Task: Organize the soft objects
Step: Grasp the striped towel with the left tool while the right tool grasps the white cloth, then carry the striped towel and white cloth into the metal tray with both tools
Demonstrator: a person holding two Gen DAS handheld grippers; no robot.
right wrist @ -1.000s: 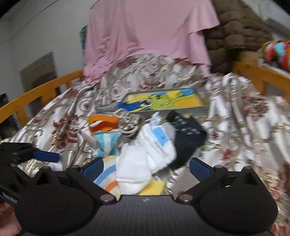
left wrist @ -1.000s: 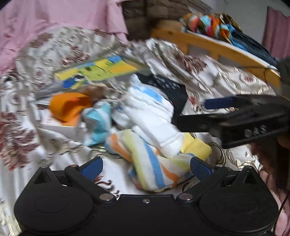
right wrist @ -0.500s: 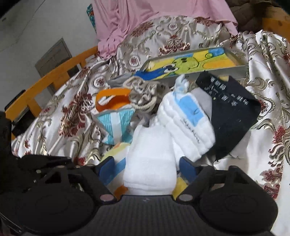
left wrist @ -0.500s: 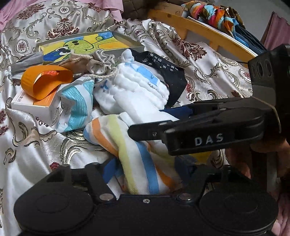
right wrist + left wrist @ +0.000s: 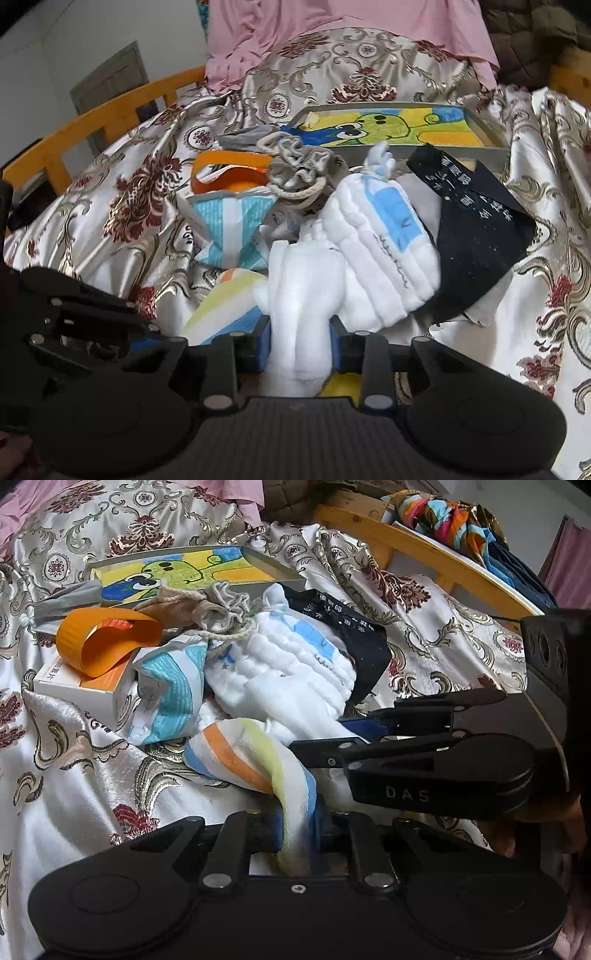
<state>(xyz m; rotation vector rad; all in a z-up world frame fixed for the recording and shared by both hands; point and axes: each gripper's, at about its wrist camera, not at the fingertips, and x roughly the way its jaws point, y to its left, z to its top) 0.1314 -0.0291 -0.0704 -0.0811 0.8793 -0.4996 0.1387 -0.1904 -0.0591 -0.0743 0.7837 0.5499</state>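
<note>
Soft objects are lying heaped on the floral satin bedspread (image 5: 74,775), largest to smallest as follows.

Bedspread is covering the whole bed, wooden rail (image 5: 424,557) running along its far edge, pink cloth (image 5: 332,29) hanging at the head.

Picture box (image 5: 388,125) with a green cartoon figure is sitting behind the heap, tilted.

Black cloth (image 5: 476,236) with white lettering is lying to the right of the pile, partly under the white quilted bundle (image 5: 384,243) with a blue patch.

Striped cloth (image 5: 251,757) (orange, yellow, blue, white) is lying at the near edge of the heap; its near end is running straight down between the left gripper (image 5: 297,830) pads. Jaws closing, blue pads pinching the fabric on both sides.

White towel (image 5: 303,288) is lying just right of the striped cloth, its near end bunched between the right gripper (image 5: 300,343) pads. Jaws closing, wider than the left pair, pads pressing the towel's sides.

In the left wrist view the right gripper is reaching in from the right, lying across the pile just above the left gripper.

Blue-and-white pouch (image 5: 170,686) is leaning against a small white carton (image 5: 77,690); orange band (image 5: 107,642) is curling on top of the carton.

Grey drawstring bag (image 5: 295,166) is sitting on top of the heap, cord trailing.
</note>
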